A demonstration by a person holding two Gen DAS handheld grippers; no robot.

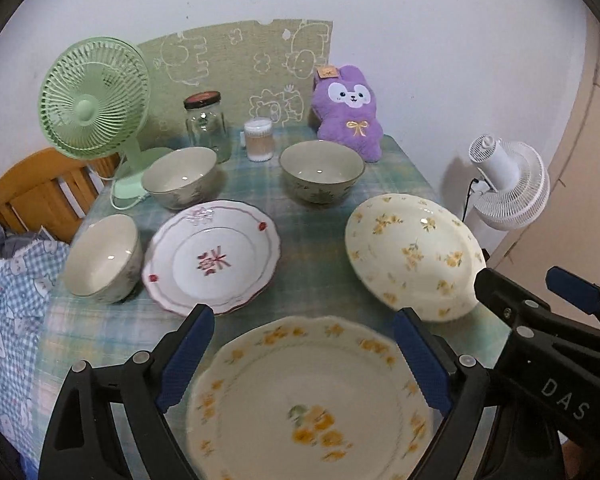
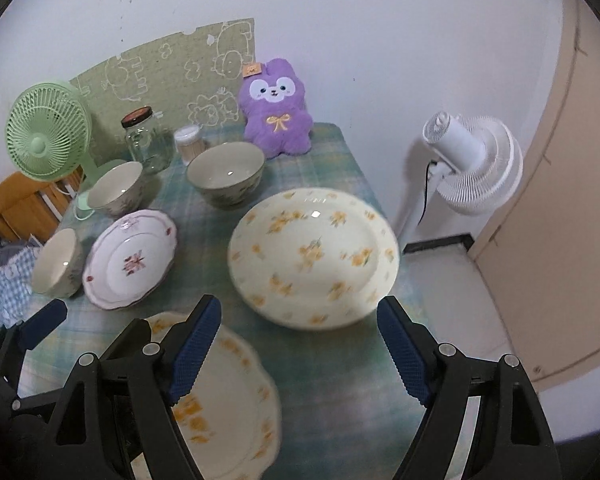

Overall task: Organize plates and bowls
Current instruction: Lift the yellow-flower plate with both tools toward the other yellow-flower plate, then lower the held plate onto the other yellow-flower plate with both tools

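White wall backs the checked desk (image 1: 312, 296), where three bowls and three round plates lie face up. Left gripper (image 1: 304, 356) hangs released above the scalloped yellow plate (image 1: 312, 400) at the near edge; right gripper (image 2: 300, 344) hangs released before the yellow-flowered plate (image 2: 312, 256).

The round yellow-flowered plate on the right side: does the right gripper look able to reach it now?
Probably yes. The right gripper is open and faces the round yellow-flowered plate directly, with only bare tablecloth between them. The left gripper sits apart, over the scalloped plate.
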